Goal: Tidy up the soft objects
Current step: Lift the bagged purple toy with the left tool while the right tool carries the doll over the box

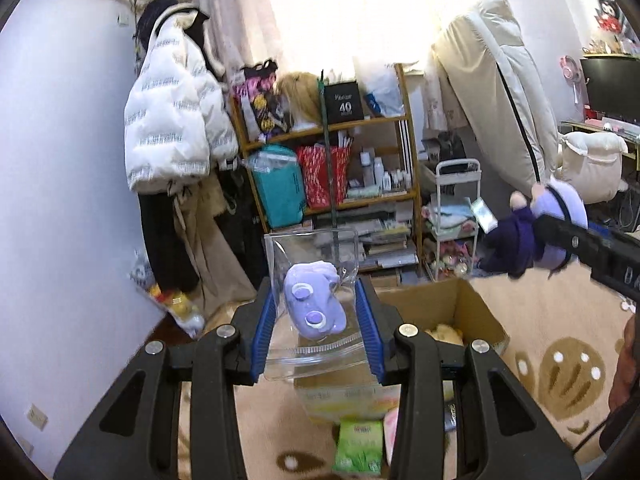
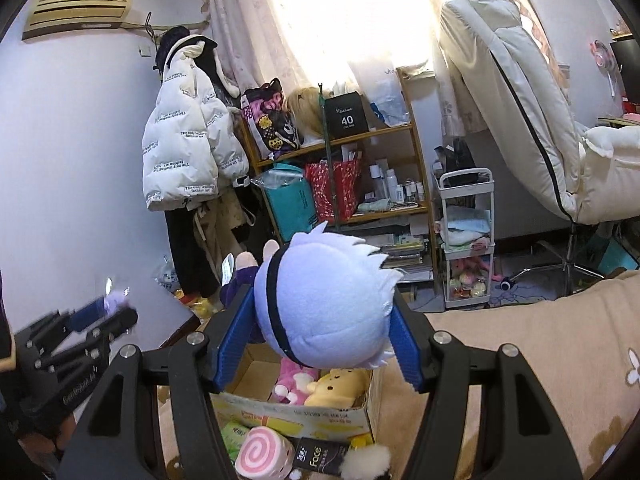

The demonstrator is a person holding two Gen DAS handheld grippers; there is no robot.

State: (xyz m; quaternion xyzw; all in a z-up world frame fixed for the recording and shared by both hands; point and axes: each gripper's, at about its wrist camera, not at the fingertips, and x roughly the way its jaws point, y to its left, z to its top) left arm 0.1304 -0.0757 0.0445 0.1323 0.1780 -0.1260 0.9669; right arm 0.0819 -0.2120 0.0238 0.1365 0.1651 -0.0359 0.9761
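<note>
Left wrist view: the left hand-held gripper (image 1: pixel 318 322) is closed narrowly on a clear zip bag (image 1: pixel 314 300), its blue pads pressing both sides of the plastic. Inside the bag sits a small lavender plush (image 1: pixel 314 306), at the centre of the frame, raised above an open cardboard box (image 1: pixel 476 312) on the beige patterned carpet (image 1: pixel 560 320). At the right edge of this view the right hand-held gripper (image 1: pixel 556 236) reaches in, clamped on a plush doll (image 1: pixel 532 232) with a pale lilac head and dark purple body.

Right wrist view: the right hand-held gripper (image 2: pixel 320 332) stands about half open, its pads pressed against the doll's (image 2: pixel 324 304) big round head, which fills the middle of the frame with a black band across it. Directly below lies the cardboard box (image 2: pixel 296 414), holding a pink plush (image 2: pixel 292 380) and a yellow plush (image 2: pixel 336 386) side by side. In front of the box, at the bottom of the frame, lie a pink swirl-roll plush (image 2: pixel 260 454), a green tissue pack (image 2: pixel 234 438) and a black "Face" pack (image 2: pixel 318 458). The left hand-held gripper (image 2: pixel 108 312) shows blurred at the lower left. Behind, a wooden shelf (image 2: pixel 416 136) and a white puffer jacket (image 2: pixel 188 148) stand against the wall.
</note>
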